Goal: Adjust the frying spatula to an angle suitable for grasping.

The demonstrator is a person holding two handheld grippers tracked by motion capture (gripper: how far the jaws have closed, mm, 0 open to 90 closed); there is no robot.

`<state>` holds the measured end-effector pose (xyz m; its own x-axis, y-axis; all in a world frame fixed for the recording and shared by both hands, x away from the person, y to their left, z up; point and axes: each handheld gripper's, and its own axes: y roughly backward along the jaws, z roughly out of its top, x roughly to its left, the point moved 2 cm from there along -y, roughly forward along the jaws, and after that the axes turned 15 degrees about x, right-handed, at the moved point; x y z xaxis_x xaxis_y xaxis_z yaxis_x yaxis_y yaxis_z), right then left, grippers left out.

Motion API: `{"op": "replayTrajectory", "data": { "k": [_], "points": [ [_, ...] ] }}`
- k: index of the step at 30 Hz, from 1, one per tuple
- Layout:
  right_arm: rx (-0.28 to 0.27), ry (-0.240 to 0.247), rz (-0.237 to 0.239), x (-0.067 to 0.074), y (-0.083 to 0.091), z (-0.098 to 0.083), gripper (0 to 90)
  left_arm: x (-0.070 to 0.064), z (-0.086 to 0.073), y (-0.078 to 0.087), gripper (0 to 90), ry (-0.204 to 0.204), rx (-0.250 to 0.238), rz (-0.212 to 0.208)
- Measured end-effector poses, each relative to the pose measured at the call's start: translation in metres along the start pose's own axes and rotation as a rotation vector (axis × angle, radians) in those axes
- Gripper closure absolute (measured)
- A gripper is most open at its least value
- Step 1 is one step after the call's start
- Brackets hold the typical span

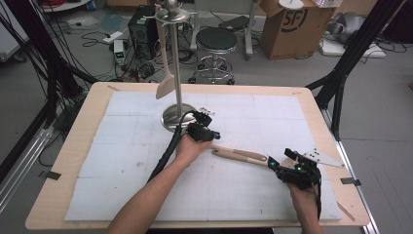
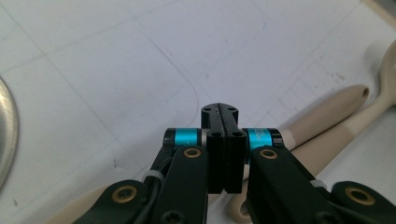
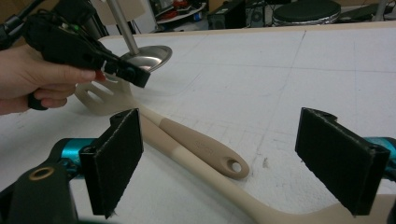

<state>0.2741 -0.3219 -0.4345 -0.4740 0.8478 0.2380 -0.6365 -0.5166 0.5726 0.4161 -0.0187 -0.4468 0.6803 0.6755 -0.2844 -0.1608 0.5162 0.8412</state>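
Beige and smooth, the two utensils lie side by side on the white mat of the table [image 1: 73, 146]: a slotted spatula [image 3: 187, 135] with a darker tan grip and a hanging hole at its end, and a long spoon [image 3: 261, 205] just beside it. They look light and stiff, probably wood or hard plastic with a silicone sleeve, so expect little weight but a slick, rounded handle that could roll or swivel between flat pads.

Your left gripper [image 1: 207, 127] sits low over the spatula's head end near the steel stand [image 1: 176, 114], and its jaws are pressed fully together with nothing between them; the handles lie beyond and to the side of the tips. Your right gripper [image 3: 233, 158] rests near the handle ends with its jaws spread wide, both handles lying between the pads but untouched.

Take the spatula across the tan sleeve, a little back from the hole, where the grip is thickest and least slippery. Avoid the thin slotted blade; it may flex.
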Motion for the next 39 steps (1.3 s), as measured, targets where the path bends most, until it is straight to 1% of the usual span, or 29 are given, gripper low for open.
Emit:
{"op": "replayTrajectory", "data": {
  "k": [3,5,8,12,15,17,18,20,22,23,24,25,27,31,33,35,37,39],
  "points": [
    [0.0,0.0,0.001,0.0,0.0,0.0,14.2,-0.003,-0.004,-0.007,89.8,-0.029,0.058,0.033],
    [0.0,-0.001,0.0,0.0,0.001,0.0,14.2,-0.006,-0.005,-0.009,89.8,-0.037,0.077,0.046],
    [0.003,-0.004,0.002,0.001,0.001,-0.001,14.2,-0.008,-0.005,-0.009,89.8,-0.038,0.075,0.062],
    [0.002,-0.001,0.002,0.001,0.001,-0.001,14.2,-0.01,-0.005,-0.009,89.8,-0.056,0.079,0.09],
    [0.0,0.0,0.0,0.0,0.002,-0.001,14.2,-0.012,-0.007,-0.008,89.8,-0.081,0.076,0.128],
    [-0.003,-0.003,-0.001,0.0,0.004,-0.002,14.2,-0.011,-0.01,-0.007,89.8,-0.09,0.075,0.144],
    [-0.003,-0.008,0.0,0.0,0.005,-0.002,14.2,-0.01,-0.011,-0.005,89.8,-0.09,0.075,0.147],
    [-0.006,-0.012,-0.002,-0.001,0.006,-0.003,14.2,-0.006,-0.014,-0.003,89.7,-0.078,0.076,0.147],
    [-0.008,-0.013,-0.005,-0.002,0.008,-0.004,14.2,-0.003,-0.017,-0.001,89.8,-0.075,0.089,0.168],
    [-0.008,-0.013,-0.006,-0.002,0.008,-0.004,14.2,-0.001,-0.019,-0.001,89.8,-0.062,0.097,0.178],
    [-0.01,-0.01,-0.007,-0.003,0.009,-0.004,14.2,0.002,-0.022,-0.001,89.8,-0.062,0.104,0.184],
    [-0.01,-0.01,-0.008,-0.003,0.009,-0.005,14.2,0.004,-0.025,-0.001,89.8,-0.058,0.093,0.174],
    [-0.006,-0.015,-0.008,-0.002,0.009,-0.005,14.2,0.006,-0.029,0.002,89.7,-0.04,0.088,0.159],
    [-0.001,-0.01,-0.01,-0.001,0.008,-0.005,14.2,0.004,-0.03,0.005,89.8,-0.043,0.088,0.162],
    [0.002,-0.007,-0.009,0.0,0.007,-0.005,14.2,0.003,-0.03,0.004,89.8,-0.056,0.094,0.17],
    [0.005,-0.003,-0.009,0.001,0.006,-0.004,14.2,0.002,-0.03,0.005,89.7,-0.055,0.096,0.166],
    [0.006,0.002,-0.012,0.001,0.005,-0.004,14.2,0.001,-0.03,0.005,89.7,-0.065,0.097,0.167],
    [0.008,-0.005,-0.009,0.002,0.004,-0.004,14.2,-0.001,-0.029,0.007,89.7,-0.074,0.092,0.167]
  ]
}}
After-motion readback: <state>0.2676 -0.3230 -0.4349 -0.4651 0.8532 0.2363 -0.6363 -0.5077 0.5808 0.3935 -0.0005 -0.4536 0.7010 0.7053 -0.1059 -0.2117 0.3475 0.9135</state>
